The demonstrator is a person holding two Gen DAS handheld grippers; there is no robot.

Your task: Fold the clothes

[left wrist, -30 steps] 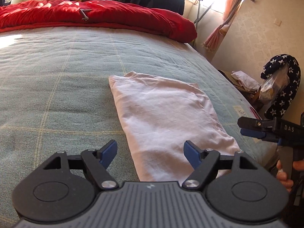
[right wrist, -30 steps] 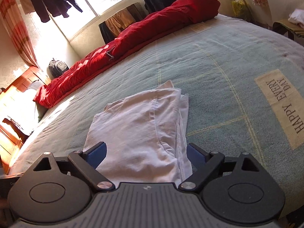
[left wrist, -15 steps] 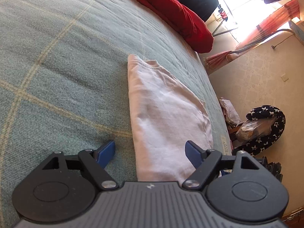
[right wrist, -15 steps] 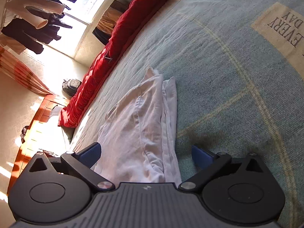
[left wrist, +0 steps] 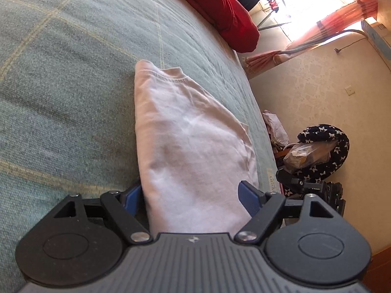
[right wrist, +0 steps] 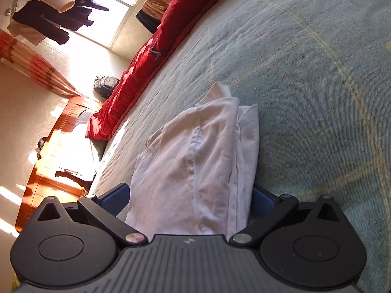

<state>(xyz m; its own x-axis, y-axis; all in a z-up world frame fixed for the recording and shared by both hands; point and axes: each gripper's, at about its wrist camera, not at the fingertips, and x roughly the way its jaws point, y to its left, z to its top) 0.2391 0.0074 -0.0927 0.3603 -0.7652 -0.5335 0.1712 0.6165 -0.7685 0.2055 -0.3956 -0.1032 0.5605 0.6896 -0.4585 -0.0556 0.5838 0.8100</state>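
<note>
My left gripper (left wrist: pixel 191 196) sits low on the bed cover (left wrist: pixel 61 97), fingers spread wide. The folded white shirt (left wrist: pixel 193 151) runs straight ahead between them. The left pad is half tucked behind the shirt's near edge; the right pad (left wrist: pixel 248 196) stands clear at the other side. Whether either pad touches cloth, I cannot tell. The shirt's nearest end is cut off by my own gripper body.

My right gripper (right wrist: pixel 189 199) is also spread, with the same shirt (right wrist: pixel 195 161) between its fingers. The left pad (right wrist: pixel 116 196) shows beside the cloth; the right pad is mostly hidden behind the layered edge. Stacked folds show along the shirt's right side, a seam down the middle.

Ahead and left of the right gripper lies a red quilt (right wrist: pixel 146 61) along the far bed edge; beyond it the window glare washes out detail. Dark clothes hang up there, outlines only.

Right of the left gripper, off the bed, a star-patterned dark item (left wrist: pixel 327 146) wraps something in plastic; contents unclear. Just below it is a black piece of gear, partly hidden.
</note>
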